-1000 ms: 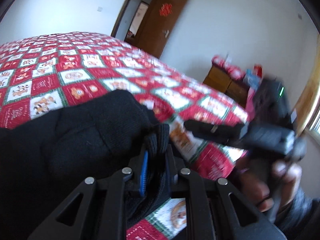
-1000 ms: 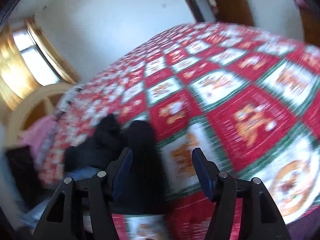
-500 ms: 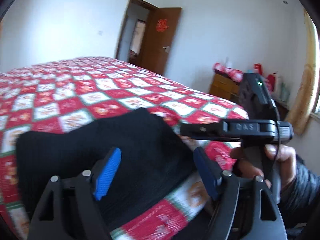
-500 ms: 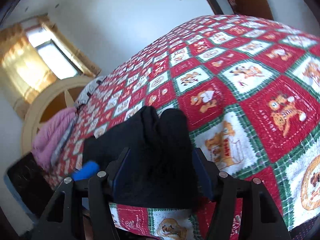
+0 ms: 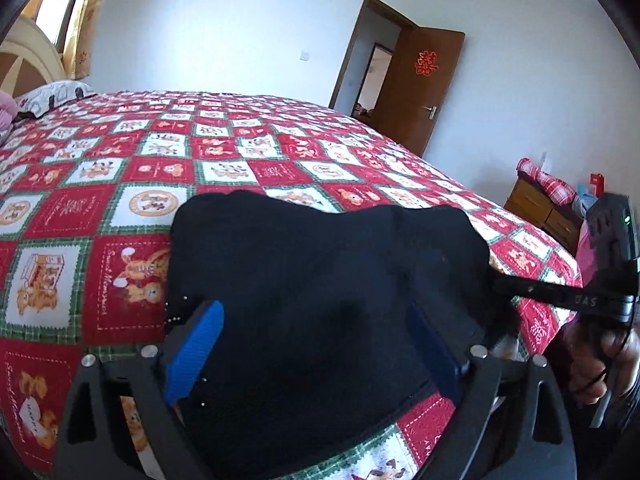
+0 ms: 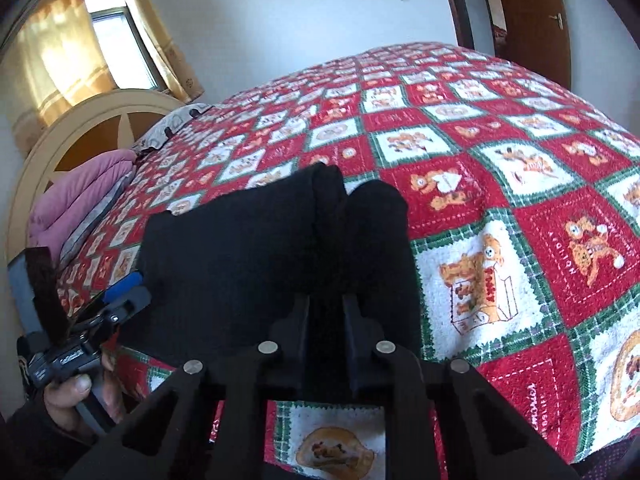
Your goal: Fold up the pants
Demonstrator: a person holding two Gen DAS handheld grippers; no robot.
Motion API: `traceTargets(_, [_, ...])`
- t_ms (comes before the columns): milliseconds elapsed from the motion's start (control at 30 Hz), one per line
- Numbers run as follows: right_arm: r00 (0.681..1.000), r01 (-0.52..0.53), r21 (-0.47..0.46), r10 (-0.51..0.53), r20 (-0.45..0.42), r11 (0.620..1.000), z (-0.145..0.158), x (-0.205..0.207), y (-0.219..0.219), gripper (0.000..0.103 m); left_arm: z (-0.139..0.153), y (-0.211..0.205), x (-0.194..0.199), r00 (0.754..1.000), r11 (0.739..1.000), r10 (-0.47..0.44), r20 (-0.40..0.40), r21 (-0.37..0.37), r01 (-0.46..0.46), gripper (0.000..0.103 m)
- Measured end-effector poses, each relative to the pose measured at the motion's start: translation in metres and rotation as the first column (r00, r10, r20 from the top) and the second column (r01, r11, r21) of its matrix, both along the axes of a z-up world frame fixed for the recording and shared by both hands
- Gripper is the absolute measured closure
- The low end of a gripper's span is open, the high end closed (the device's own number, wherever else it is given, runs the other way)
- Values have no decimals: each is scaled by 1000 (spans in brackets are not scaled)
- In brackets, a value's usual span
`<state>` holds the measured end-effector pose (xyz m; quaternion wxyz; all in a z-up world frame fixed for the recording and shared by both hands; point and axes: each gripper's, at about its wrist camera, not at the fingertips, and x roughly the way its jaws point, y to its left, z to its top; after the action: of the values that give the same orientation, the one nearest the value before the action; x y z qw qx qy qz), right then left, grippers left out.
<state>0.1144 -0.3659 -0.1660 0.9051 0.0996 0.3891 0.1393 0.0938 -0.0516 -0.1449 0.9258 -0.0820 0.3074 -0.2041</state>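
The black pants [image 5: 320, 288] lie folded in a thick bundle near the front edge of the bed; in the right wrist view the pants [image 6: 256, 240] fill the middle. My left gripper [image 5: 316, 340] is open, its blue-padded fingers [image 5: 192, 348] spread on either side of the bundle's near edge. My right gripper [image 6: 326, 320] is shut on the near edge of the pants, with black cloth between its narrow fingers. The right gripper's body [image 5: 568, 300] shows at the right of the left wrist view, touching the bundle's right side. The left gripper [image 6: 116, 296] shows at the left.
A red, white and green patchwork quilt [image 5: 224, 160] covers the bed. A pink blanket [image 6: 80, 200] and pillow lie at the cream headboard [image 6: 80, 120]. A wooden dresser [image 5: 540, 208] stands beyond the bed's right side, beside an open brown door [image 5: 420, 84].
My left gripper let go of the pants and opened wide, then drew back. My right gripper, open before, has closed on the near edge of the bundle. The pants now lie flatter.
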Motion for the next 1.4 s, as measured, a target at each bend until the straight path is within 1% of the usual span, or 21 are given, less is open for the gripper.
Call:
traceTargets(133, [999,5,-3,-4,45,1000,12,-9,1,89,-1,1,-1,1000,1000,0,4,4,0,4])
traceTargets(200, [998,17,-3,-17,60,1000,20,-13,-2,89,-1,3,-1,1000,1000,3,5,1,-3,4])
traceTargets(267, [997,38,-3,-38,71,999,26,-19,-8,89,-2,5,1,1000,1000,5,0,-2,-5,2])
traceTargets(367, [997,76,0,-76,33,997,21,-19,-18,89,-10,2,4,1000,1000,5,-21,22,-4,1])
traceTargets(467, [994,104,-13,-104,-44,994,1,-12,-25,89,-16,0,5,1000,999,5,-30,52,-4,1])
traceTargets(533, [990,112,-3,-112,-82,994,-12,-5,-29,89,-18,0,5,1000,998,4,-27,62,-2,0])
traceTargets(733, [992,101,-13,-101,-79,995,-12,-5,-31,88,-21,1,7,999,998,13,-31,69,-11,0])
traceTargets(767, [991,105,-19,-106,-78,994,-12,-5,-31,87,-21,2,7,999,998,13,-32,68,-11,0])
traceTargets(800, [991,111,-15,-112,-78,994,-9,-4,-31,81,-21,1,7,999,998,14,-33,68,-12,0])
traceTargets(833, [989,124,-18,-125,-77,992,-6,-4,-31,79,-21,2,7,999,998,16,-35,65,-14,0])
traceTargets(900, [986,164,-73,-166,-21,984,8,-6,-27,79,-21,3,7,999,998,19,-40,56,-17,0])
traceTargets(967, [983,180,-107,-175,48,978,24,-7,-21,78,-21,3,7,999,998,21,-42,56,-18,0])
traceTargets(1033, [986,151,-78,-144,88,985,38,-4,-12,70,-21,3,7,999,998,21,-43,61,-18,0])
traceTargets(1067, [987,131,-56,-125,96,990,42,-1,-9,64,-21,3,7,999,998,20,-43,62,-17,0])
traceTargets(1100, [989,106,-32,-102,107,994,45,3,-4,62,-21,3,7,999,998,19,-43,63,-16,0])
traceTargets(1133, [990,83,-14,-81,112,996,46,8,0,62,-21,4,7,999,998,19,-44,63,-16,0])
traceTargets(1200, [995,32,22,-34,92,999,41,21,10,62,-21,3,7,999,998,19,-42,63,-17,0])
traceTargets(1267, [999,21,37,-23,37,999,29,37,13,62,-21,3,7,999,998,19,-42,63,-16,0])
traceTargets(1400, [996,66,33,-64,-69,997,-2,60,4,62,-22,3,7,999,998,14,-42,69,-11,0])
